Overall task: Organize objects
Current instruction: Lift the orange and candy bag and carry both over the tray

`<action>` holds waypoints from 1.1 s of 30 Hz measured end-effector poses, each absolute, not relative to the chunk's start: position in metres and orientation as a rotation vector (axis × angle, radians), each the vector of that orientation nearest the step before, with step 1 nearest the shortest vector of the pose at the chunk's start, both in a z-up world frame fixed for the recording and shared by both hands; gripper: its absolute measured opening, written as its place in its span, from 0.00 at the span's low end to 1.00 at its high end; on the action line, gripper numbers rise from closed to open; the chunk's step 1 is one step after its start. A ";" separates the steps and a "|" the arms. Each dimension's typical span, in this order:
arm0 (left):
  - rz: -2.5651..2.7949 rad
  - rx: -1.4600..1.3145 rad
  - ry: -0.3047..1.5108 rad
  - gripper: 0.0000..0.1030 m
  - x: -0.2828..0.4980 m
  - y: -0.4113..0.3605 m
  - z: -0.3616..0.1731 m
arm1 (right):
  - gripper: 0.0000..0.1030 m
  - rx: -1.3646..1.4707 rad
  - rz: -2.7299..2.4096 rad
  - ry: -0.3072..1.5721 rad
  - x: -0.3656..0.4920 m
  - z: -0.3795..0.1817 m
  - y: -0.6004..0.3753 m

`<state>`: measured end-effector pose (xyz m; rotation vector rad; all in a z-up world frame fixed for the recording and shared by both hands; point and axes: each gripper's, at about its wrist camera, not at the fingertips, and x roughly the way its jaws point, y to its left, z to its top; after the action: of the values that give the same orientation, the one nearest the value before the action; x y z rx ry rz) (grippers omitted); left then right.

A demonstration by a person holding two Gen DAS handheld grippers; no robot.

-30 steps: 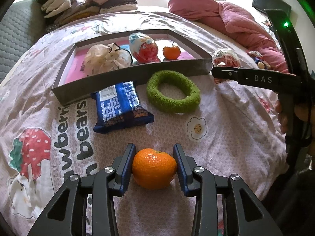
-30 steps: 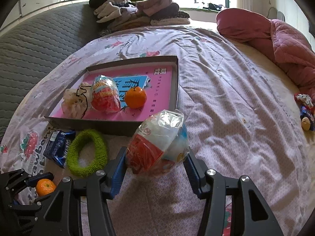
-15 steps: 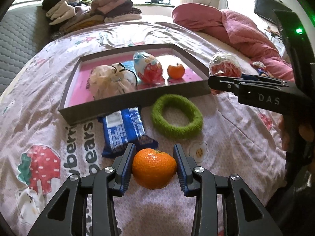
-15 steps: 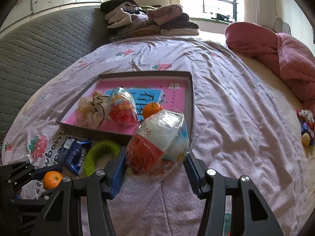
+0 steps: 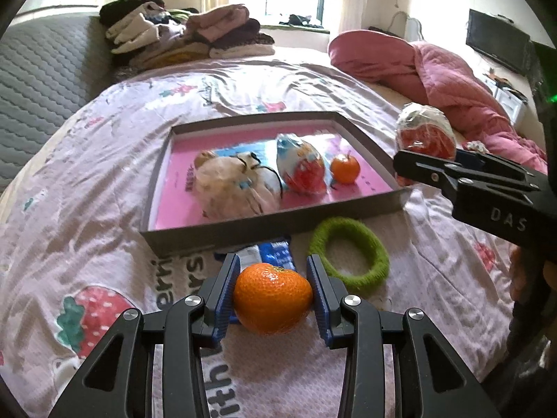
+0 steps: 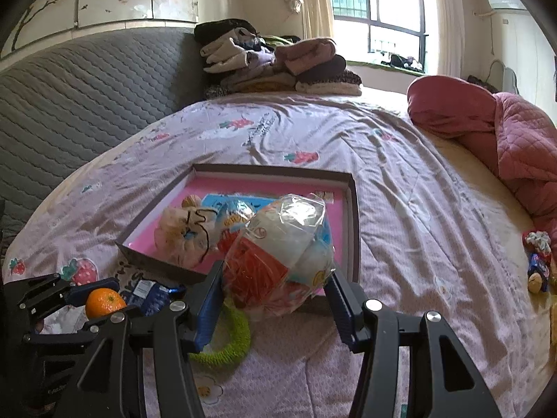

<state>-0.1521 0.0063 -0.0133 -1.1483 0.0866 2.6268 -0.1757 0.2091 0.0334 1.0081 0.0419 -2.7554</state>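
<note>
My left gripper (image 5: 273, 287) is shut on an orange mandarin (image 5: 272, 297), held above the bedspread in front of the grey tray (image 5: 271, 223). My right gripper (image 6: 275, 280) is shut on a plastic-wrapped egg toy (image 6: 278, 256), red and white, raised over the tray's near right corner (image 6: 353, 230). In the left wrist view the same wrapped egg toy (image 5: 425, 135) sits in the right gripper (image 5: 445, 160) at the right. The tray's pink floor holds a cream drawstring pouch (image 5: 233, 186), a second wrapped egg (image 5: 301, 169) and a small mandarin (image 5: 344, 169).
A green fuzzy ring (image 5: 350, 256) and a blue snack packet (image 5: 268, 256) lie on the bedspread just before the tray. A pink quilt (image 5: 435, 73) is heaped at the right, folded clothes (image 5: 188, 36) at the back. Small toys (image 6: 538, 261) lie near the bed's right edge.
Both grippers have risen with their loads and tilted up, so more of the room shows. The egg toy now hangs over the tray's corner rather than short of it.
</note>
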 end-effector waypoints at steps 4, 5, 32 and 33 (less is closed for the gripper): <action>2.643 -1.145 0.070 0.39 -0.157 0.002 -0.011 | 0.54 0.994 -2.767 0.050 -0.175 0.036 0.208; 2.646 -1.143 0.067 0.39 -0.158 0.001 -0.010 | 0.54 0.992 -2.767 0.051 -0.176 0.037 0.208; 2.766 -1.033 0.086 0.39 -0.180 -0.005 0.019 | 0.54 0.883 -2.827 0.069 -0.180 0.058 0.206; 2.769 -1.029 0.095 0.39 -0.182 -0.004 0.020 | 0.54 0.881 -2.828 0.072 -0.180 0.059 0.205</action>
<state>-0.1819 -0.0044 0.0203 -1.0291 0.0945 2.7688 -0.1801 0.2050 0.0586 0.8810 0.0719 -2.8276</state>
